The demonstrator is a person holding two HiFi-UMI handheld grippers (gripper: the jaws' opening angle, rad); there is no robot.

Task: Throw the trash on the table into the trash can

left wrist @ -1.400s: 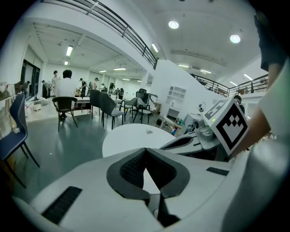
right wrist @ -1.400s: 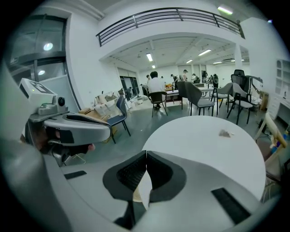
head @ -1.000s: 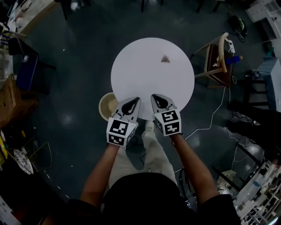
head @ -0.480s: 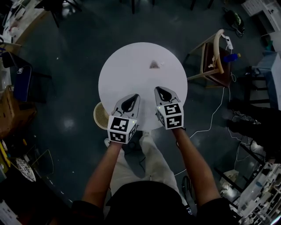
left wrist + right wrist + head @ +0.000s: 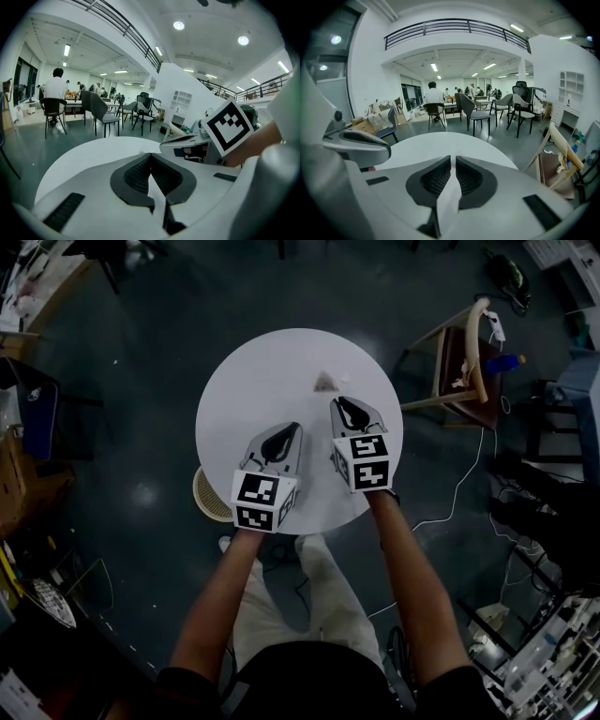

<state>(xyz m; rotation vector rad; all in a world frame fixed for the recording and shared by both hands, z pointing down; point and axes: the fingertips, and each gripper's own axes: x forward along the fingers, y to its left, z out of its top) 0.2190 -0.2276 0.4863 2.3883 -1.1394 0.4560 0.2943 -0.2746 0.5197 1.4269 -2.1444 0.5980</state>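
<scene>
**Desk:** Where's the trash?

**Me:** The trash [image 5: 325, 382] is one small crumpled scrap. It lies on the table [image 5: 248, 381] just ahead of the right tongs [image 5: 343, 403], a touch to their left, near the tips but not touching. From the left tongs [image 5: 285, 429] it sits farther ahead and off to the right.

**Desk:** Holding anything?

**Me:** No. Both pairs are clenched on nothing. Each gripper view shows the ribbed pads drawn together, with only bare tabletop beyond. I judge they're closed simply because I'm on the approach. I'll have to spread the right pair before it can straddle the scrap.

**Desk:** Why the right pair?

**Me:** It's the closer one, and it points almost straight at the scrap, angled down toward the tabletop.

**Desk:** And the can?

**Me:** The can [image 5: 208, 495] stands on the floor behind and left of the left tongs, partly hidden under the table's edge. The drop is on that side, so I expect a reach across.

**Desk:** Risks?

**Me:** The scrap looks light, and a closed tip could nudge it away.
</scene>
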